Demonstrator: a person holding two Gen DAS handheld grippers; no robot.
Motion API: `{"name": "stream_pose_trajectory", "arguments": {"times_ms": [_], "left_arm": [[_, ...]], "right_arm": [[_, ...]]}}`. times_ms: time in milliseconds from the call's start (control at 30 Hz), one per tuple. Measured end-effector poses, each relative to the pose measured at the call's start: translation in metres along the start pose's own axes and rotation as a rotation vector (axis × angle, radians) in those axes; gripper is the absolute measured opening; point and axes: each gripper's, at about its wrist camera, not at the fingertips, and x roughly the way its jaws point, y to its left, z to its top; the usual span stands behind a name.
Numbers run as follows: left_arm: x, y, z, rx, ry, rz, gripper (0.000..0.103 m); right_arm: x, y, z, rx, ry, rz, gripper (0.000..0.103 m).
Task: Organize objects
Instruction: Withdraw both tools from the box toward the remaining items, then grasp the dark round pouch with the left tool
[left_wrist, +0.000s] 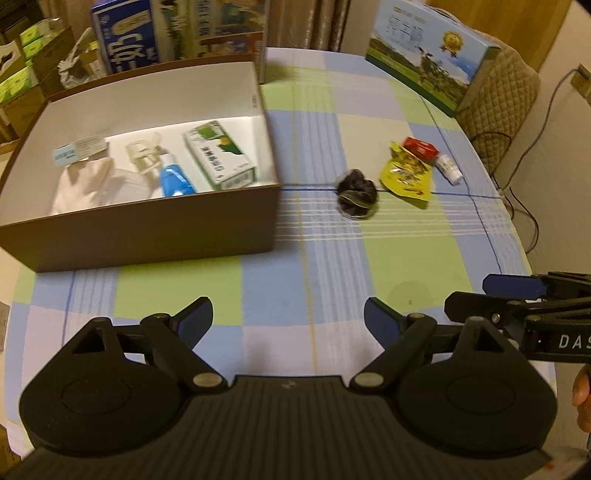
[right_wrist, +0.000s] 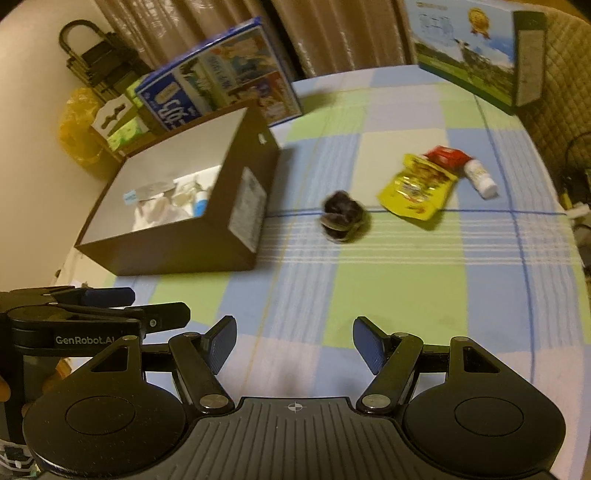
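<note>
Dark and crumpled, the black bundle (right_wrist: 342, 216) lies on the checked tablecloth (right_wrist: 388, 288), near the right side of the brown box (left_wrist: 147, 229) and apart from it. It looks to me like a soft scrunchie or a wad in thin film; blur keeps me from telling which. I judge it light and squashy, so I would close across its middle and expect it to give under my pads.

Just beyond it lies the yellow pouch (right_wrist: 415, 188), flat, glossy, probably slippery; an edge or corner seems the best hold. Touching its far end are a red packet (right_wrist: 445, 157) and a small white bottle (right_wrist: 480, 179), the bottle lying on its side and likely to roll, so I would take it across its body.

Both my claws hover empty over the near cloth: the left gripper (left_wrist: 288, 325) has its fingers spread apart, and so does the right gripper (right_wrist: 294, 343).

Inside the box are a green-and-white carton (left_wrist: 221, 160), a blue-and-white tube (left_wrist: 173, 177) and white cloth (left_wrist: 83, 184); their print is too blurred to read. My right gripper's side reads "DAS", cut off by the frame; the left one's reads "GenRobot.AI".
</note>
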Motion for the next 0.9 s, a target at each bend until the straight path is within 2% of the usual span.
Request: {"name": "stream_pose_trajectory", "arguments": {"times_ms": [467,700,900], "left_arm": [[0.028,-0.058,0.011,0.078,0.034,-0.022,0.087],[0.044,-0.082,0.024,0.1,0.036,-0.034,0.087],[0.059,-0.096,0.036,0.113,0.036,-0.034,0.088]], "right_arm": [[-0.028,-0.07,-0.006,0.158,-0.037,-0.045,0.067],[-0.039,-0.102,-0.007,0.213,-0.112,-0.085,0.067],[-0.043,-0.124,-0.001,0.205,-0.167,-0.137,0.067]]}}
